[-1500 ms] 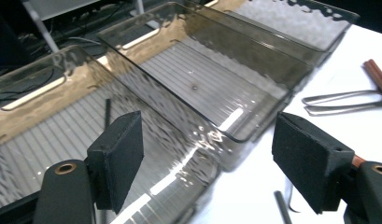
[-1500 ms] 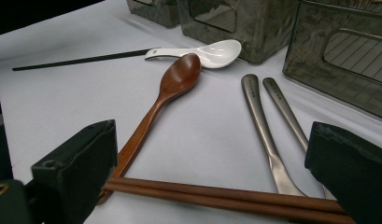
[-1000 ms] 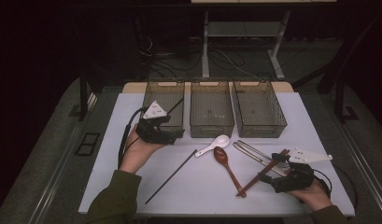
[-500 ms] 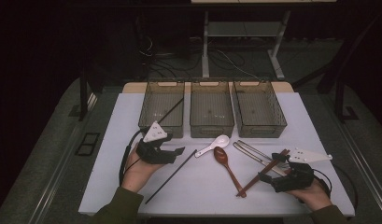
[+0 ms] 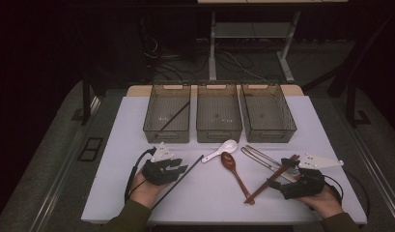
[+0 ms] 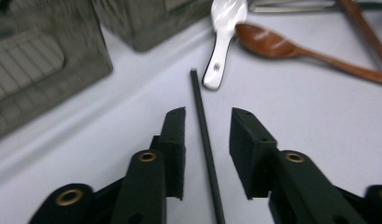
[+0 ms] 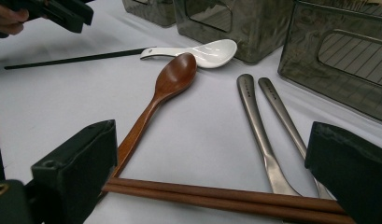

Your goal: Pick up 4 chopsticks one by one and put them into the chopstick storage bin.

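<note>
High view, step: The sorting of cutlery into the three bins looks to be underway; one black chopstick (image 5: 175, 116) already lies slantwise in the left bin (image 5: 167, 129), and its mate, the loose black chopstick (image 5: 178, 180), lies on the white surface (image 5: 204, 193).
High view, left gripper (image 5: 180, 167): It sits low over the near part of that loose stick, held in the person's left hand (image 5: 144, 186).
High view, right gripper (image 5: 282, 180): It rests at the right by the brown chopsticks (image 5: 270, 180), with the metal pair (image 5: 262, 158) just beyond them.
High view, others: A white spoon (image 5: 220, 150) and a wooden spoon (image 5: 233, 169) lie between the two hands, before the middle bin (image 5: 218, 130) and right bin (image 5: 267, 131).

Left gripper view, jaws: Parted, nothing between the pads yet.
Left gripper view, thing: The loose black chopstick (image 6: 203, 135) runs straight up the gap, a little nearer the left jaw, touching neither as far as I can tell; its far end stops just short of the white spoon (image 6: 223, 42).
Left gripper view, next move: I judge it calls for settling down to the surface and closing squarely, since so thin a stick may roll or slip out.

Right gripper view, jaws: Spread wide and empty.
Right gripper view, things: The brown chopsticks (image 7: 226, 193) lie crosswise between them; the wooden spoon (image 7: 156, 100) and metal pair (image 7: 265, 135) lead away ahead.
</note>
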A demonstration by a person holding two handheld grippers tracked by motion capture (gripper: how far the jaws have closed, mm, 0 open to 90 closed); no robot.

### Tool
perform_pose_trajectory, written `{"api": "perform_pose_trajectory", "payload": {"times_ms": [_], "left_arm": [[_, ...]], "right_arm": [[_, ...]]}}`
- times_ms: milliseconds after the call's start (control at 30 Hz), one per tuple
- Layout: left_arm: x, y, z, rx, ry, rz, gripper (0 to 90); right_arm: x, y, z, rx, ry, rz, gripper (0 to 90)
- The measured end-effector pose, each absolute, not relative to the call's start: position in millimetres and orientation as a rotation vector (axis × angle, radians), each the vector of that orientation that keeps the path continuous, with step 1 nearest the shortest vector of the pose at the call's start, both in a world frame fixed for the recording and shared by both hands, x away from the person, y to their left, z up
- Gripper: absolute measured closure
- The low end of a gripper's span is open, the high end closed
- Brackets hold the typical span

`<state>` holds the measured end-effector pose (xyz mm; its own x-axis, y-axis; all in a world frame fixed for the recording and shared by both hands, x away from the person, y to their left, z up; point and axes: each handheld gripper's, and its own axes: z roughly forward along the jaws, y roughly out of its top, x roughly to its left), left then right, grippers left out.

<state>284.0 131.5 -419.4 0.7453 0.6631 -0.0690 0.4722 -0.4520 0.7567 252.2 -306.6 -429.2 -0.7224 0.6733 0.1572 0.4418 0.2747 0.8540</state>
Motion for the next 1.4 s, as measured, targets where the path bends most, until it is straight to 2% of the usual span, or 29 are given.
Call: {"api": "perform_pose_trajectory", "payload": {"times_ms": [367,600,867,1400], "left_arm": [[286,125,-433,2.239,0.865,0.219,75.4],[288,122,-439,2.293,0.869,0.223,75.5],[285,119,-440,2.317,0.868,0.265,83.2],[287,119,-438,2.325,0.876,0.261,85.1]], "right_arm": [[252,-307,-429,1.033,2.308,1.428,2.8],[252,-307,-429,1.033,2.306,1.428,2.8],[252,-307,-429,1.037,2.302,1.43,2.8],[252,-308,-429,1.038,2.307,1.43,2.8]]}}
